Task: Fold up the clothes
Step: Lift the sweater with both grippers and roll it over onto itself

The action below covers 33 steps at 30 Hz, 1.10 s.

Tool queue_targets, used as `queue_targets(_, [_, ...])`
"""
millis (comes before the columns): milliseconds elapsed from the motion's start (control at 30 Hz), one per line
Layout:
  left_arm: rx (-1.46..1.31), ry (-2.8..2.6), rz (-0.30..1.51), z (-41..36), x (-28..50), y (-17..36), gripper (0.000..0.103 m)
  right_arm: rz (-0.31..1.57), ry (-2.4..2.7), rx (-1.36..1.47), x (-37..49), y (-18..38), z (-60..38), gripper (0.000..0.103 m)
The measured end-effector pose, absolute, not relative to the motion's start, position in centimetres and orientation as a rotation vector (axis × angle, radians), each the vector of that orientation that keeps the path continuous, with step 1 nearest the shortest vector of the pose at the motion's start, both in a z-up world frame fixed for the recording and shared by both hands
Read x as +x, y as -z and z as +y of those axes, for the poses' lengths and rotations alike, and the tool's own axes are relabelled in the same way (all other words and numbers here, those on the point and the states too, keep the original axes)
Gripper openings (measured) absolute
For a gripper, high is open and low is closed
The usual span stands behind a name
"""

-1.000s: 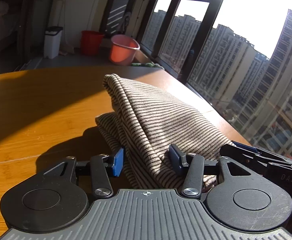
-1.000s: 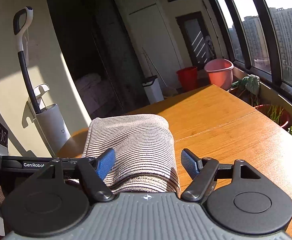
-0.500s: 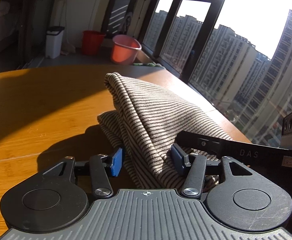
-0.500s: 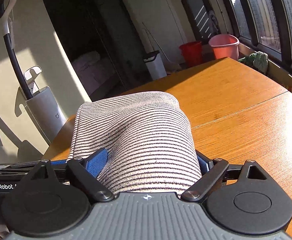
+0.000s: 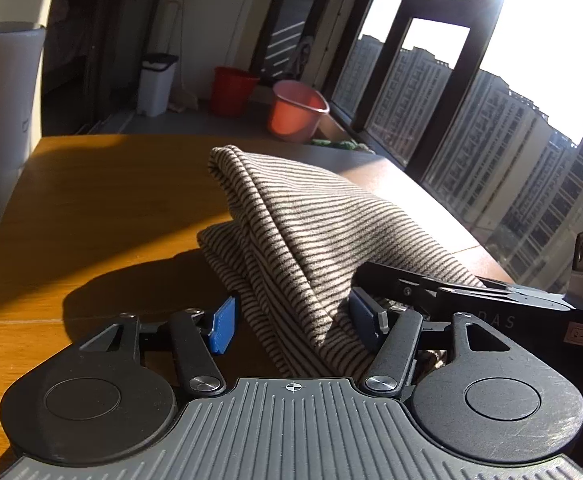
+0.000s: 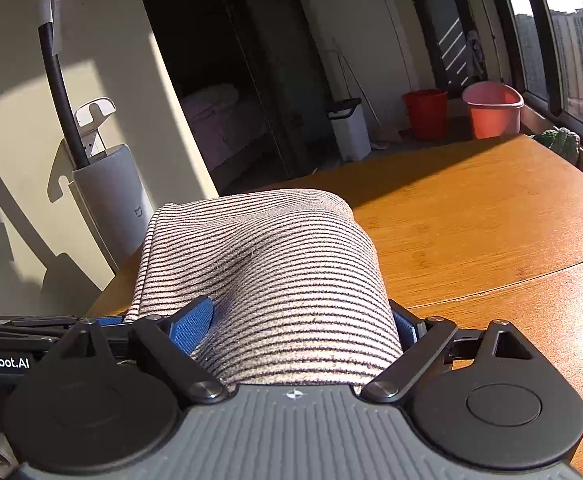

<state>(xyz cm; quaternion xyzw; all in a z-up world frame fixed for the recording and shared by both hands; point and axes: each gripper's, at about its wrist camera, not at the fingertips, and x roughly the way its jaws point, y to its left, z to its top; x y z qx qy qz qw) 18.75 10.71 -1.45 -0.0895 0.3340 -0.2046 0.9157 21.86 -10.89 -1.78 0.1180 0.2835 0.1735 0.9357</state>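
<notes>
Lying folded on the orange-brown wooden table [image 5: 91, 208], the beige-and-black striped knit garment [image 5: 303, 236] reaches back between the blue-padded fingers of both black hand-held grippers. The left gripper [image 5: 293, 322] has just been opening its jaws; its left pad stands clear of the cloth, while the right pad sits against the fabric's raised fold, so no clamp shows. The right gripper [image 6: 295, 328] has also just widened; the garment [image 6: 267, 276] fills the whole gap between its pads, bulging over them, and whether they press on it cannot be told. In the left wrist view the right gripper's black body [image 5: 491, 300] lies just beside the garment's right edge. Beyond the table a pink plastic bucket [image 5: 297, 114] and a red bucket [image 5: 231, 90] stand on the floor near a white lidded bin [image 5: 156, 82]. Farther right, dark-framed windows [image 5: 447, 76] look out on tall apartment blocks.
</notes>
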Motion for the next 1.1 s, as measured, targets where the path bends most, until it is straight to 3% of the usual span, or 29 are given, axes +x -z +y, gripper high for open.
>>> queue_targets(500, [-0.225,0.342,0.669,12.4,19.4,1.3,0.071,0.592,-0.438,0.193,24.9,1.7,-8.6,0.092])
queue_targets(1100, [-0.290,0.171,0.603,19.0,28.9,1.9,0.079,0.622,-0.531,0.180,35.8,1.9,-0.8,0.092])
